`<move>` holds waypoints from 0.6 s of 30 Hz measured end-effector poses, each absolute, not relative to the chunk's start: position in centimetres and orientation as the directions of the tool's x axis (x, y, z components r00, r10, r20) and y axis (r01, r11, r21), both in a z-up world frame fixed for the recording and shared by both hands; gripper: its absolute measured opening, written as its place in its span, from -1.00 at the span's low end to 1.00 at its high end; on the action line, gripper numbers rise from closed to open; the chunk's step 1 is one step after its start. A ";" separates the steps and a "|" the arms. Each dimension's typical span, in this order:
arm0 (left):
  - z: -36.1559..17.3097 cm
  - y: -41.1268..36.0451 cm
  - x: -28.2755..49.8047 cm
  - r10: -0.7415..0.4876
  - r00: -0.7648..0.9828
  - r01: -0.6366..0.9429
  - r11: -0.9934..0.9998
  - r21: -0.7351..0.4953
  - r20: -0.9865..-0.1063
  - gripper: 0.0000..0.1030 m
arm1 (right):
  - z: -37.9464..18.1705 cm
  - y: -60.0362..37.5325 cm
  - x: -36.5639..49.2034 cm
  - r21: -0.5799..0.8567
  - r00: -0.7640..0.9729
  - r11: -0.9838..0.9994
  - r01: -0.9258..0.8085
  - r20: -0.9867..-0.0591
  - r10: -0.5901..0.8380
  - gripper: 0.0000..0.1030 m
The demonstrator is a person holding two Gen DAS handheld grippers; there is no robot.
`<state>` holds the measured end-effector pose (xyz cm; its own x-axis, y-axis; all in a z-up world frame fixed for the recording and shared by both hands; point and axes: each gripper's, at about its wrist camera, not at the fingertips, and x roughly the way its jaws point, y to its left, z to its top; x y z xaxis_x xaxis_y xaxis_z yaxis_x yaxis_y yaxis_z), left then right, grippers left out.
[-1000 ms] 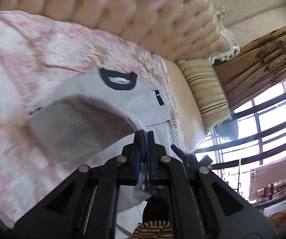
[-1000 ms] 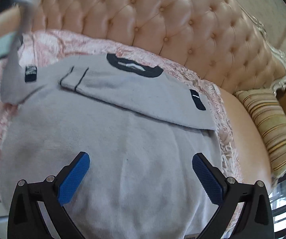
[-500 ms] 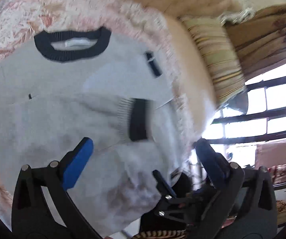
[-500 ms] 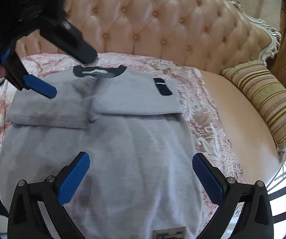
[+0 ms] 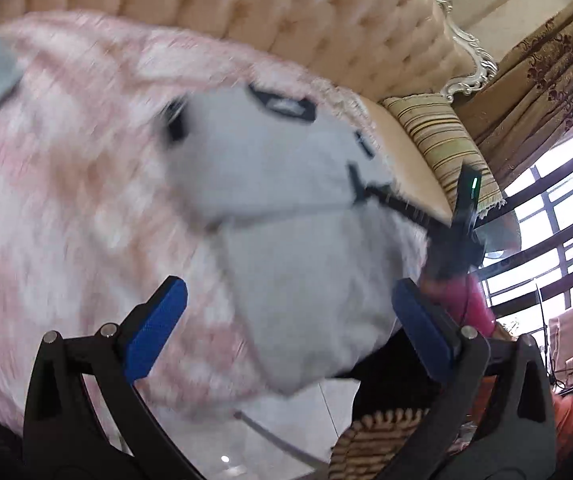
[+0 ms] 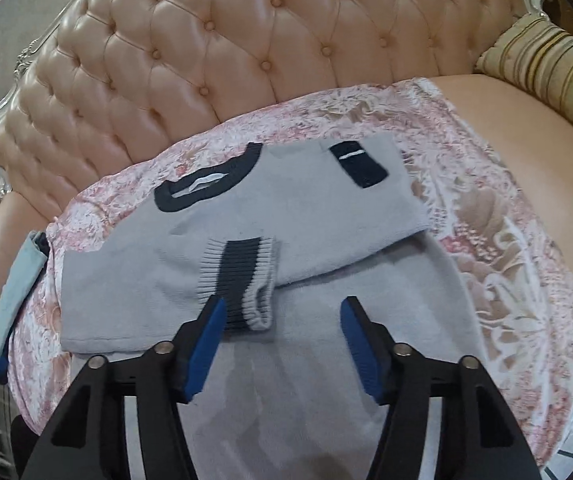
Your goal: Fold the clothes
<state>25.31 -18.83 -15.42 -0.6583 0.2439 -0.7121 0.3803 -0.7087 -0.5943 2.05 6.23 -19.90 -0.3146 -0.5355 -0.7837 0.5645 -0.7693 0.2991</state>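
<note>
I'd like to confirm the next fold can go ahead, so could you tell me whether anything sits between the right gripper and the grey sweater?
Nothing visible does. The right gripper hangs directly over the grey sweater, jaws partly open and just closing, empty, beside the folded-in sleeve cuff.

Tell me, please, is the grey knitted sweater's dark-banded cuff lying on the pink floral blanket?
No, the cuff rests on the sweater itself.

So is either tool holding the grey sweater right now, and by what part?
Neither. The left tool is wide open over the grey sweater. The right tool has been closing, but its pads grip nothing; the striped cuff lies just ahead.
</note>
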 end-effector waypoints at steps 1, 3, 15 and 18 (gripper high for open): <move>-16.2 -18.5 26.4 0.248 -0.656 0.388 -0.699 -0.600 -0.713 0.99 | -20.0 6.1 2.1 0.310 -0.307 -0.765 0.565 -0.782 -0.543 0.12; -17.6 -18.0 27.8 0.250 -0.648 0.403 -0.689 -0.603 -0.720 0.99 | -20.3 5.7 2.2 0.331 -0.291 -0.756 0.564 -0.777 -0.558 0.09; -16.3 -17.4 28.1 0.191 -0.634 0.419 -0.729 -0.541 -0.749 0.99 | -21.1 4.8 1.6 0.437 -0.229 -0.699 0.566 -0.731 -0.643 -0.41; -15.9 -17.7 27.7 0.182 -0.631 0.409 -0.747 -0.523 -0.754 0.99 | -21.3 4.9 1.5 0.475 -0.204 -0.689 0.548 -0.723 -0.660 -0.77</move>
